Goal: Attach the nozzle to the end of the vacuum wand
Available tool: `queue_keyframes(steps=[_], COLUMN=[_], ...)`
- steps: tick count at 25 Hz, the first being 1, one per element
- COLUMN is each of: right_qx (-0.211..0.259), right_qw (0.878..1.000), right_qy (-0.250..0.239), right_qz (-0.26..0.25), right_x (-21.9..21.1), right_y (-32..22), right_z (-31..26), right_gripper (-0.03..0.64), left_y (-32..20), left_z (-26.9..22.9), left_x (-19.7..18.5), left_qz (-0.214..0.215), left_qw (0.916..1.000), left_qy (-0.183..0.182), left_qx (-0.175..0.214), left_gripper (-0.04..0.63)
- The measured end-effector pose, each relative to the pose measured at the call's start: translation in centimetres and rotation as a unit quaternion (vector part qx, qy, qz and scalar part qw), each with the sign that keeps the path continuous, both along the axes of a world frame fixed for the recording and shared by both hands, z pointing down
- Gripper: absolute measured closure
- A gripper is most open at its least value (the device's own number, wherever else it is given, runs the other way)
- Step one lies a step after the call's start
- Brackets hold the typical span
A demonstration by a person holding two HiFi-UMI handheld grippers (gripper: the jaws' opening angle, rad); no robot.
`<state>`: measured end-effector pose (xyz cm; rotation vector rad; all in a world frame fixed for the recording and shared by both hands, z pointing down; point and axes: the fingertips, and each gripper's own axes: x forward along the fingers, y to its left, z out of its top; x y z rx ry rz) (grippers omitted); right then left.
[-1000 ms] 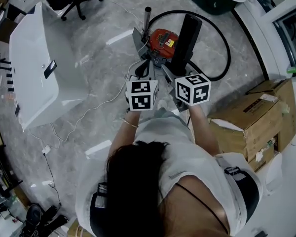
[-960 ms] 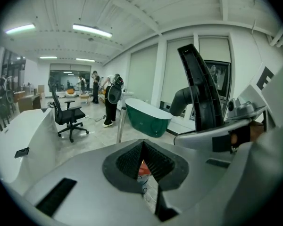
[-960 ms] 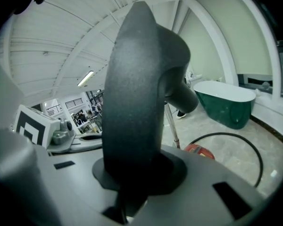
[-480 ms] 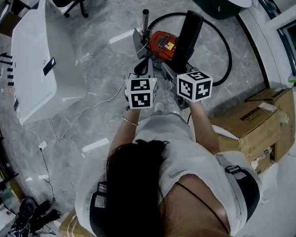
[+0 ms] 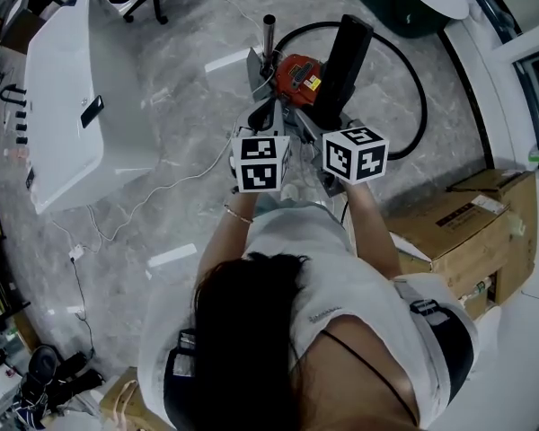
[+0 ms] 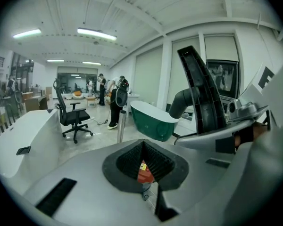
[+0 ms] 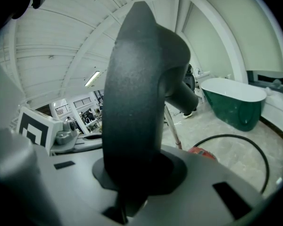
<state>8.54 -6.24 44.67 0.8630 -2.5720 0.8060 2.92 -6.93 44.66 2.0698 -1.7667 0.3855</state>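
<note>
My right claw (image 7: 132, 173) is clamped on the black nozzle (image 7: 137, 93). The nozzle's foot is wedged between the pads and its long body rises up and away from the claw. Its stubby neck branches off the upper part and points ahead of me. My left claw (image 6: 144, 161) is shut with nothing in it. Through the slit between its pads I see only a sliver of the red vacuum body (image 5: 296, 74) on the floor (image 5: 180, 88) in front.

The wand (image 5: 269, 34) is the bright metal tube standing upright at the far side of the vacuum body, with its open end at the top. It lies ahead of both claws. From the left claw it is forward and slightly left. From the right claw it is forward and clearly off to the left, beyond the nozzle I am carrying. The black hose (image 5: 413, 70) loops out to the right of the right claw, clear of that line.

The nozzle and the wand are apart, and nothing is joined yet. I judge the move turns on swinging the nozzle leftward across the vacuum body. The neck must line up with the wand's upright axis and then come down onto its top. The left claw sits nearer the tube, so it seems the natural one to steady it.
</note>
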Motion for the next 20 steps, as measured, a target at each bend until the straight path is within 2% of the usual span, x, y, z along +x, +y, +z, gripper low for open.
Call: queue_keyframes(steps=[20], right_qx=[-0.004], right_qw=[1.0], right_qy=[-0.002], right_qz=[-0.006], right_x=[-0.8], right_y=[-1.1], right_z=[0.2], right_gripper=[0.546], left_y=[-0.9], left_z=[0.2], left_x=[-1.7], left_qz=[-0.018], left_qw=[0.9998], left_qy=[-0.007], left_qx=[0.002], left_gripper=[0.592])
